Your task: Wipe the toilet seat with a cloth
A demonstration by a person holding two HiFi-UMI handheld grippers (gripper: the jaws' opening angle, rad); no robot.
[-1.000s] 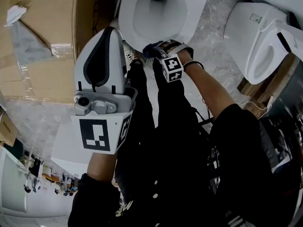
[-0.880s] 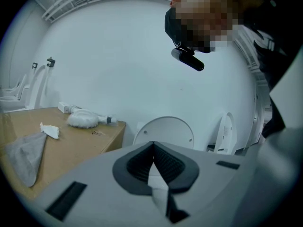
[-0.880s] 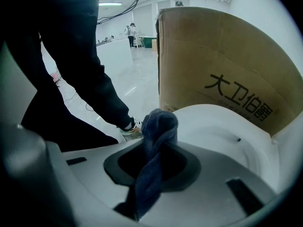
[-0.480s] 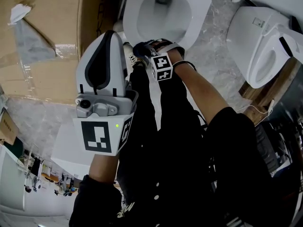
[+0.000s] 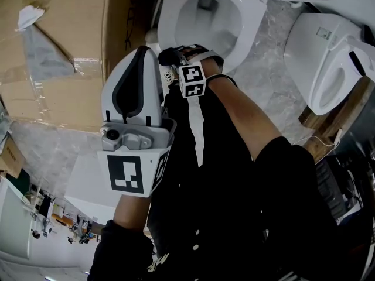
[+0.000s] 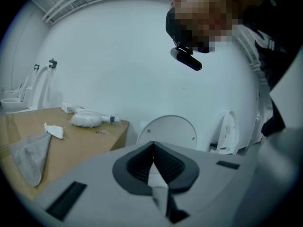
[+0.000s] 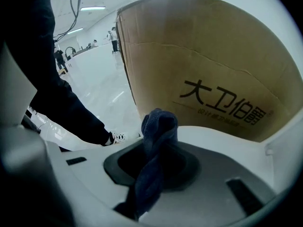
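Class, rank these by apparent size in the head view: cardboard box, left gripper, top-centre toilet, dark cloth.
1. cardboard box
2-3. left gripper and top-centre toilet, alike; gripper is nearer the camera
4. dark cloth

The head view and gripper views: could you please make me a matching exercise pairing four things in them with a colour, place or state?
Things:
1. cloth
2. left gripper
3. box
4. toilet seat

Descriptions:
A. brown, left of the toilet
B. white, beside the cloth
C. dark blue, clamped in the right gripper
D. shut, with nothing in it

Pairs: 1-C, 2-D, 3-A, 4-B
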